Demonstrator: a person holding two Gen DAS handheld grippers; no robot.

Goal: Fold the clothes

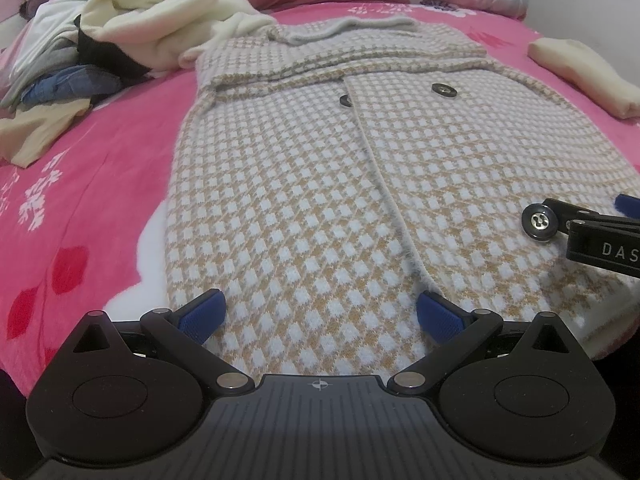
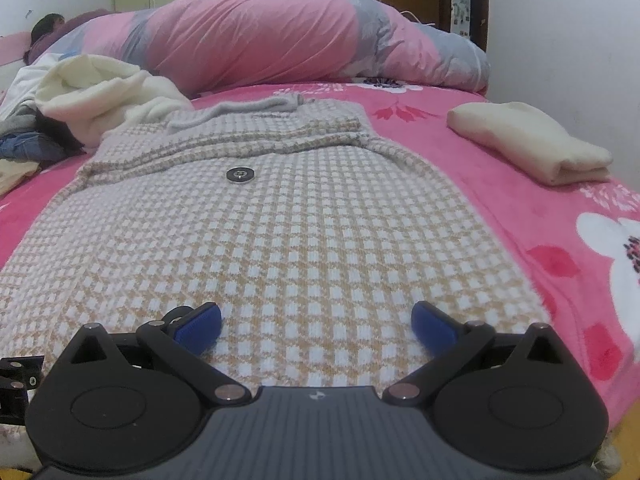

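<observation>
Left tool [image 1: 320, 312] spread wide, blue pads [image 1: 202, 314] apart, nothing between them but the knit below; whether the pads rest on the fabric cannot be told. Right tool [image 2: 317, 322] likewise at full spread and empty, hovering low over the same garment. The checked cardigan [image 1: 304, 184], tan and white, lies flat on the bed [image 1: 100, 184], front side up, with both sleeves folded across the upper part and the grey collar [image 2: 248, 109] at the far end. Its near hem is hidden under the tool bodies in both views. Dark buttons: one [image 1: 444, 90] clear near the chest, one [image 1: 345, 100] half tucked under the front edge, a third [image 1: 539, 222] close beside the right tool's finger, which enters the left view cut off at the frame edge. Folded cream garment [image 2: 532, 144] sits apart to the right on the pink floral blanket. Heap of unfolded clothes [image 1: 132, 28] at far left, cream fleece on top, dark and denim pieces beneath, hard to separate. Rolled pink-and-grey quilt [image 2: 304, 40] lies along the far side. A person's dark hair [image 2: 46, 26] shows at the far left corner, mostly hidden.
</observation>
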